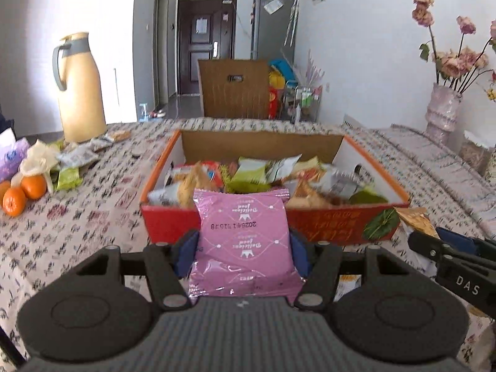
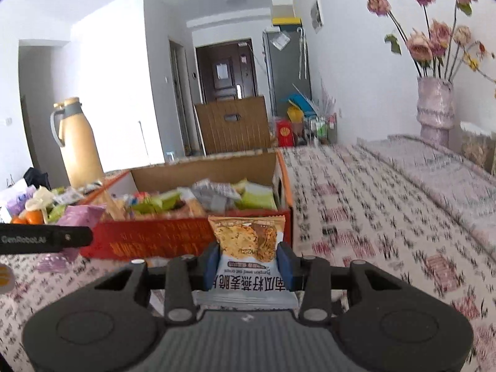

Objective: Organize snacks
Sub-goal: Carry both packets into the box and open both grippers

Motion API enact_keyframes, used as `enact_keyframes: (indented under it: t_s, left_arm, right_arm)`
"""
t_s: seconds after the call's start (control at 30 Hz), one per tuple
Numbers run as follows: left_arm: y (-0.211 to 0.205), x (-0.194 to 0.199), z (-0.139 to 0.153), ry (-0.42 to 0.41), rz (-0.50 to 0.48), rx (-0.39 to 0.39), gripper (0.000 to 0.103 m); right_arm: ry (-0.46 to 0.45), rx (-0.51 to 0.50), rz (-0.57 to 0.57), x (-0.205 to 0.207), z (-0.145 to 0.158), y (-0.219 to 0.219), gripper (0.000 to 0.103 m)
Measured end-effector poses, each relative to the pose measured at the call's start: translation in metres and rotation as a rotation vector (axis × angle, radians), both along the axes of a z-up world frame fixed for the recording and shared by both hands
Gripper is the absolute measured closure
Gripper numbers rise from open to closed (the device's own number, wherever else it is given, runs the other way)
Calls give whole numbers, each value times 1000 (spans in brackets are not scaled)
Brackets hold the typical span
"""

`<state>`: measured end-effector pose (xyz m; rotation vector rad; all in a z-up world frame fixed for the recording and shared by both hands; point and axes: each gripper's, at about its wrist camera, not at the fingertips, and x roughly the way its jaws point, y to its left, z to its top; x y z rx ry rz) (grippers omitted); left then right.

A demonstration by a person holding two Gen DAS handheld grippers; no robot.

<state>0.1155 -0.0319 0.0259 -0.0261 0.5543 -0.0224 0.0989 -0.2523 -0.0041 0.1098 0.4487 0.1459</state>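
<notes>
My left gripper point(image 1: 245, 248) is shut on a pink snack packet point(image 1: 245, 238), held upright just in front of the red cardboard box point(image 1: 173, 226). That box holds several snack packets point(image 1: 248, 173). My right gripper point(image 2: 248, 262) is shut on a brown and white oat crisp packet point(image 2: 248, 241), near the box's right front corner point(image 2: 288, 217). In the left wrist view the right gripper point(image 1: 434, 241) comes in from the right with its packet point(image 1: 415, 220). The left gripper's finger point(image 2: 62, 235) and the pink packet point(image 2: 82, 215) show at the left of the right wrist view.
Loose snack packets point(image 1: 74, 158), oranges point(image 1: 23, 192) and a tan thermos jug point(image 1: 82, 90) stand on the patterned tablecloth point(image 1: 77, 232) to the left. A vase of dried flowers point(image 2: 435, 108) stands at the far right. A wooden chair back point(image 1: 234, 88) is behind the table.
</notes>
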Motion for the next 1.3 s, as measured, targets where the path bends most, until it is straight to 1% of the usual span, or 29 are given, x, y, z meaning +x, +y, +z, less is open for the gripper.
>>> enact_keyframes:
  t_s: [0.3, 0.47, 0.63, 0.8, 0.93, 1.07, 1.13, 1.3]
  left_arm:
    - [-16, 19, 29, -95, -28, 20, 41]
    - [-22, 38, 38, -129, -27, 27, 41]
    - [-20, 59, 42, -150, -13, 23, 41]
    - [-17, 86, 41, -157, 5, 34, 41]
    - [-12, 104, 29, -137, 20, 24, 41]
    - [-7, 118, 9, -111, 34, 34, 41]
    - [-5, 123, 4, -90, 28, 25, 41]
    - [-3, 123, -2, -83, 26, 38, 41]
  right_arm:
    - [-104, -10, 9, 26, 35, 12, 64]
    - [-148, -19, 17, 45, 49, 19, 64]
    - [-170, -17, 24, 67, 56, 25, 64]
    - [-173, -27, 26, 94, 56, 30, 64]
    - [-166, -25, 14, 115, 47, 32, 64]
    - [-154, -24, -6, 122, 27, 32, 64]
    - [-135, -21, 5, 125, 23, 32, 64]
    - [-96, -22, 22, 128, 16, 32, 64]
